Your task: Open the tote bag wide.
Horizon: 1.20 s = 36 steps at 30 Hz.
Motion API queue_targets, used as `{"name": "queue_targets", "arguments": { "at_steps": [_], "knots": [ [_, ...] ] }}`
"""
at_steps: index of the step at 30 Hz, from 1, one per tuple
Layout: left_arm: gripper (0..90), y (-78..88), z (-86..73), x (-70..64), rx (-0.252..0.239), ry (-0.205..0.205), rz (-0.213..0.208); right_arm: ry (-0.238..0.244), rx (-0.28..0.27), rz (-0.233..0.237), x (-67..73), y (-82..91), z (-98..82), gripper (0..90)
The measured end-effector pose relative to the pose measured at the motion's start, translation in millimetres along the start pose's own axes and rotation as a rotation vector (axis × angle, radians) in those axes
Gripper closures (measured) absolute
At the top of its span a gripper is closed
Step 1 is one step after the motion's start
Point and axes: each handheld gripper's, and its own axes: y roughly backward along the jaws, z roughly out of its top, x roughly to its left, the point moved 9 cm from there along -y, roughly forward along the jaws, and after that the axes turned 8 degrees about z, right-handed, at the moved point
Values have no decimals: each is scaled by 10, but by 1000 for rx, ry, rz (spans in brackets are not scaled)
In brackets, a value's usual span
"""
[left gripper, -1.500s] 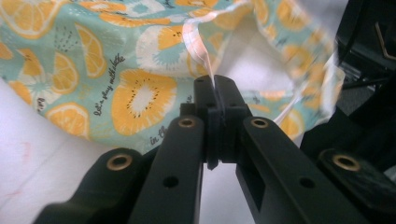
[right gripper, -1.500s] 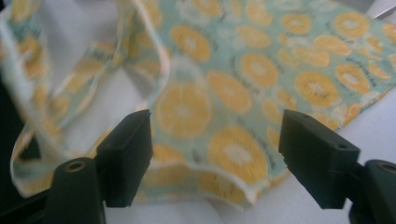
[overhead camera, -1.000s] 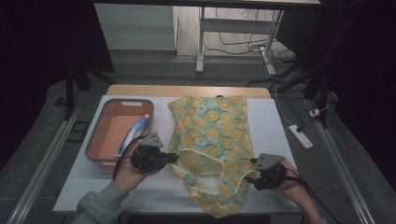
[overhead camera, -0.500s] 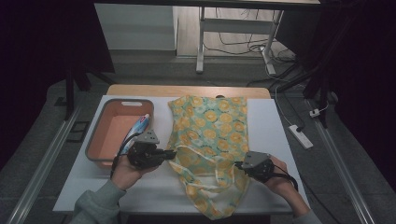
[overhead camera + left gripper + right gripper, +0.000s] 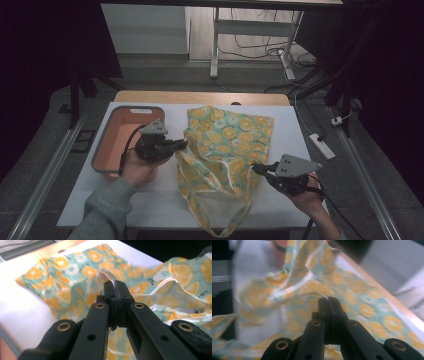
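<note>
Work in hand: opening or spreading a fabric bag point(image 5: 227, 145) printed with orange slices, gripped at its near, open end by both claws.
Left claw point(image 5: 181, 145): clenched on the bag's left edge; in the left gripper view the jaws stand pressed together with the pale hem caught at their tips point(image 5: 115, 285).
Right claw point(image 5: 256, 169): clenched on the bag's right edge; the right gripper view shows the jaws closed with the cloth rim point(image 5: 328, 298) pinched between them, though that picture is blurred.
Bag position: it spans the gap between the two claws; its closed far end lies flat on the surface beyond both of them, and its looped handle point(image 5: 220, 220) trails toward the person, past the near rim of the surface.
Done, as judged: both edges are secured and the near part of the cloth is raised and rumpled between the claws.
Left, as judged: the mouth is not yet clearly parted or drawn flat; what follows cannot be told.
Surroundings: a pink tray point(image 5: 117, 142) sits just outside the left claw, partly behind that hand; its contents cannot be made out.
White surface point(image 5: 160, 200): bare on the person's side of both claws.
Obstructions: none between the claws; the tray stands close to the left hand's path outward.
</note>
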Motion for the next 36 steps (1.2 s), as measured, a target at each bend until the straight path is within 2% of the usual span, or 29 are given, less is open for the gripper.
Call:
{"name": "queue_targets", "arguments": {
  "at_steps": [1, 2, 3, 4, 5, 6, 8, 10, 11, 12, 14, 15, 18, 19, 20, 22, 23, 26, 27, 28, 30, 31, 32, 34, 36],
  "knots": [
    [891, 0, 0, 0, 0, 0, 0, 0, 0, 0, 0, 0, 0, 900],
    [890, -61, 55, 29, 3, -8, 20, -58, 16, -25, -186, -49, -83, 900],
    [891, -128, 101, 53, 13, -12, 30, -85, 22, -32, -273, -80, -140, 899],
    [890, -266, 177, 87, 30, -10, 32, -109, 35, -45, -364, -109, -208, 900],
    [890, -266, 177, 87, 30, -10, 32, -109, 35, -45, -364, -109, -208, 900],
    [889, -401, 227, 129, 49, -9, 47, -168, 43, -56, -509, -159, -327, 900],
    [889, -466, 243, 153, 61, -8, 48, -234, 63, -71, -674, -218, -481, 900],
    [888, -600, 259, 202, 84, 7, 55, -295, 72, -68, -788, -270, -602, 899],
    [888, -665, 261, 229, 97, 18, 59, -295, 72, -68, -788, -270, -602, 899],
    [888, -730, 259, 252, 109, 30, 59, -337, 108, -81, -890, -329, -744, 899],
    [887, -852, 245, 284, 137, 54, 55, -352, 124, -80, -927, -368, -816, 899],
    [886, -907, 236, 293, 150, 56, 58, -390, 155, -79, -977, -449, -959, 898],
    [886, -1071, 187, 311, 194, 59, 63, -410, 209, -75, -1000, -565, -1134, 898],
    [885, -1071, 187, 311, 194, 59, 63, -410, 209, -75, -1000, -565, -1134, 898],
    [884, -1121, 158, 312, 212, 56, 66, -424, 247, -75, -1004, -636, -1251, 897],
    [883, -1137, 146, 311, 217, 52, 70, -439, 255, -62, -995, -660, -1302, 895],
    [881, -1150, 135, 311, 222, 48, 71, -438, 256, -62, -996, -653, -1309, 887],
    [880, -1182, 113, 310, 237, 47, 70, -440, 223, -68, -1010, -540, -1228, 715],
    [880, -1191, 108, 309, 240, 47, 71, -440, 223, -68, -1010, -540, -1228, 715],
    [880, -1198, 107, 307, 240, 50, 69, -445, 156, -47, -990, -384, -1086, 630],
    [881, -1206, 105, 306, 239, 49, 68, -424, 109, -41, -955, -221, -939, 543],
    [881, -1214, 101, 307, 239, 52, 67, -424, 109, -41, -955, -221, -939, 543],
    [881, -1220, 97, 312, 241, 52, 66, -391, 61, -35, -879, -45, -740, 446],
    [881, -1233, 89, 319, 243, 57, 67, -375, 24, -7, -774, 34, -560, 379],
    [881, -1242, 83, 319, 244, 60, 66, -354, 9, 23, -662, 14, -413, 319]
  ]
}}
